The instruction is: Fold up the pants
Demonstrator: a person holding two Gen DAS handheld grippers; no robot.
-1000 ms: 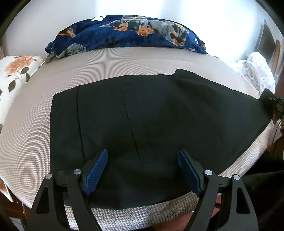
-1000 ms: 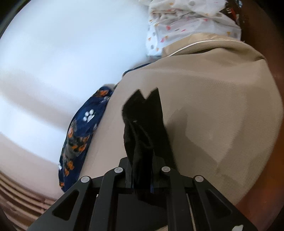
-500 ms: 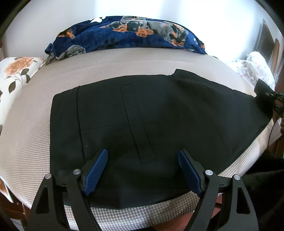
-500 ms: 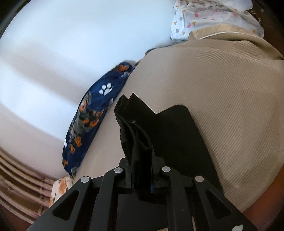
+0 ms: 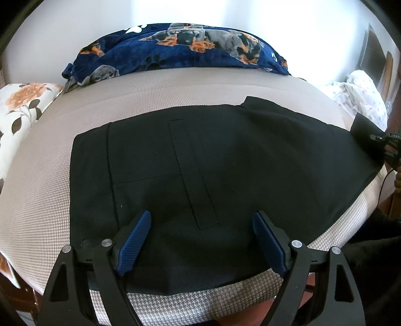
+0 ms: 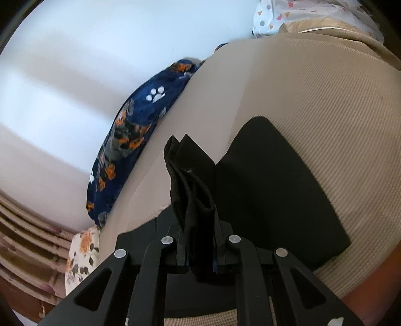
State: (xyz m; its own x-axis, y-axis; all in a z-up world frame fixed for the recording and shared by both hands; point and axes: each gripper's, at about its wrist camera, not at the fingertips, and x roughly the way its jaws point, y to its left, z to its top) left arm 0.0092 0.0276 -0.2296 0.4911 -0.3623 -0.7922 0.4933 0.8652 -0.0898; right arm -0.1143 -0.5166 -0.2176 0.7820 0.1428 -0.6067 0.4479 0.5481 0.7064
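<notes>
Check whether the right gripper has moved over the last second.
Yes. The right gripper, shut on the pants leg end, has swung: the dog-print blanket slid up and right in its view, and more black cloth now shows.

A bed with a beige houndstooth-weave cover filled the lower view. Along its far edge, against a plain white wall, lay a navy fleece blanket printed with dogs and paw marks. A white pillow with orange roses sat at the left, and a white polka-dot bedding heap at the right. Bright daylight washed the wall.
</notes>
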